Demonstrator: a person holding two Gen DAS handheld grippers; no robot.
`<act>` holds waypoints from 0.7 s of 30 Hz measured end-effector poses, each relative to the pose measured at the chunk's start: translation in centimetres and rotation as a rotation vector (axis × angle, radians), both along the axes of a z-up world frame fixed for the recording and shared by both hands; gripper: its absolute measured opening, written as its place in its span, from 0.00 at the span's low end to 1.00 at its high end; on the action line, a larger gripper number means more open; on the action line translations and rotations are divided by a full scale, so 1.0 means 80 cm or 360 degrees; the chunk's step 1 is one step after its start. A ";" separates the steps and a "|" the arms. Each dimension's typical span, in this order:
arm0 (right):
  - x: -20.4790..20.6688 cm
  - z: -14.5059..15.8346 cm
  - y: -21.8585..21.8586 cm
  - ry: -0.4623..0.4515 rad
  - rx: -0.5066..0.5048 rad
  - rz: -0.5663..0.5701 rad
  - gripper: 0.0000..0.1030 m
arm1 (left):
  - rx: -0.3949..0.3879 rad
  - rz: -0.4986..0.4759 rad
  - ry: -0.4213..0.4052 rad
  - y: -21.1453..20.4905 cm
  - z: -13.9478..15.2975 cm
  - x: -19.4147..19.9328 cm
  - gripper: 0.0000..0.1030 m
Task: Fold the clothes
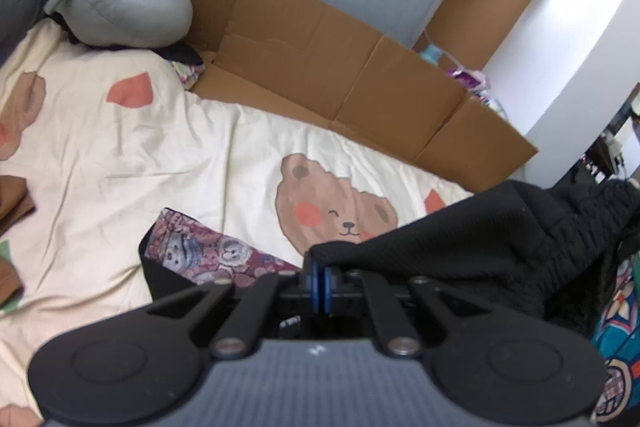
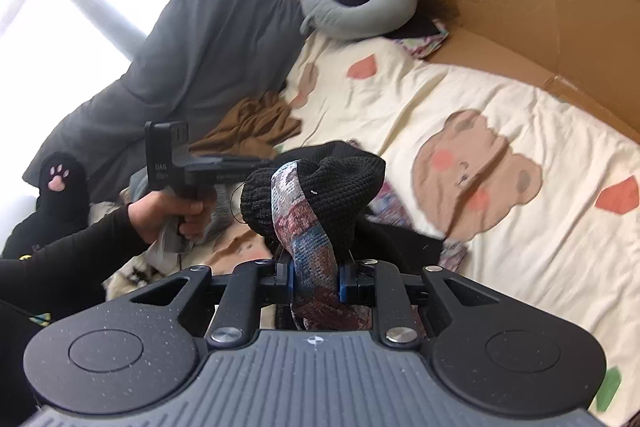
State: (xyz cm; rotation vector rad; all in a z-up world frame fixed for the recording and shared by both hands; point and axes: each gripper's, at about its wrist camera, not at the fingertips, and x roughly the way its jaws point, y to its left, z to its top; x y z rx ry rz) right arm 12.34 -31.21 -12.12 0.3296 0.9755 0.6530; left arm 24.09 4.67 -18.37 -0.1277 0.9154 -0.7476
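Observation:
A black knit garment [image 1: 500,239] with a maroon bear-patterned panel [image 1: 208,251] hangs lifted over the cream bear-print bedsheet [image 1: 160,147]. My left gripper [image 1: 322,279] is shut on a black edge of it, its blue pads nearly touching. In the right wrist view, my right gripper [image 2: 316,283] is shut on a bunched strip of the patterned panel [image 2: 308,235], with black knit [image 2: 320,179] heaped just beyond. A hand [image 2: 176,211] holds the left tool's body [image 2: 168,155] to the left, and its fingertips are buried in the knit.
Flattened cardboard [image 1: 340,67] lines the wall along the far side of the bed. A grey neck pillow [image 2: 356,7] and a dark grey quilt [image 2: 200,39] lie at the head. A crumpled brown garment [image 2: 256,127] and a black paw-print plush [image 2: 60,179] sit left.

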 end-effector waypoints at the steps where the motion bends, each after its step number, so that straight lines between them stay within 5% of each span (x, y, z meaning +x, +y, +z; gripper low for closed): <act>1: 0.005 -0.005 -0.004 -0.0016 -0.0008 -0.0010 0.18 | 0.0010 -0.0001 0.0007 -0.005 -0.005 0.004 0.03; 10: 0.029 -0.055 -0.042 -0.0068 -0.0061 -0.0172 0.18 | 0.0101 0.0015 0.0052 -0.035 -0.035 0.023 0.06; 14: 0.035 -0.091 -0.055 -0.0102 -0.0076 -0.0280 0.18 | 0.0151 0.0026 0.0063 -0.046 -0.046 0.026 0.19; 21: 0.038 -0.130 -0.067 -0.0140 -0.0101 -0.0363 0.18 | 0.0120 0.0089 0.0101 -0.030 -0.031 -0.006 0.24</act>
